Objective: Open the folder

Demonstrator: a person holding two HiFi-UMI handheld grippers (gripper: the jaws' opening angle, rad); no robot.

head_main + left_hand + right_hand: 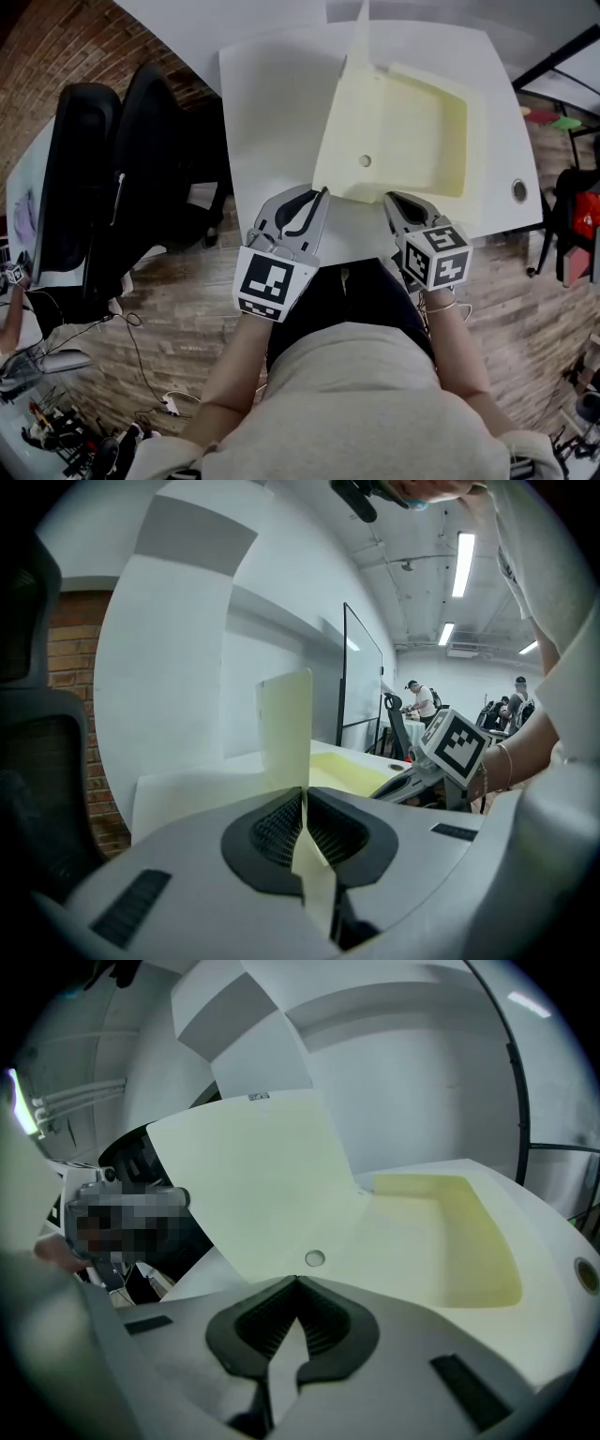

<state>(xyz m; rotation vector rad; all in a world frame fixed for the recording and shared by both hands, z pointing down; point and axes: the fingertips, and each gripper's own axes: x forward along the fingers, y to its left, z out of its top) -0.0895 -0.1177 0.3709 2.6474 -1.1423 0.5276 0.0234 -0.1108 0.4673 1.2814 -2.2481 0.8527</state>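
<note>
The left gripper (322, 193) sits at the folder's (422, 122) near left corner. Its jaws are clamped on the raised cover (349, 112), with the thin sheet pinched between the pads. The right gripper (390, 198) is at the folder's near edge, just beside the left one. Its jaws are drawn together; whether they nip the folder, can't tell. The left forearm (234, 366) and right forearm (466, 361) reach forward, with both grippers tipped downward.

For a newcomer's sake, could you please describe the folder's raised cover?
On the white table lies a pale yellow folder. Its cover rises along the folder's left edge, its near corner pinched in the left gripper; it alone stands up, while the tray-like half lies flat.
</note>
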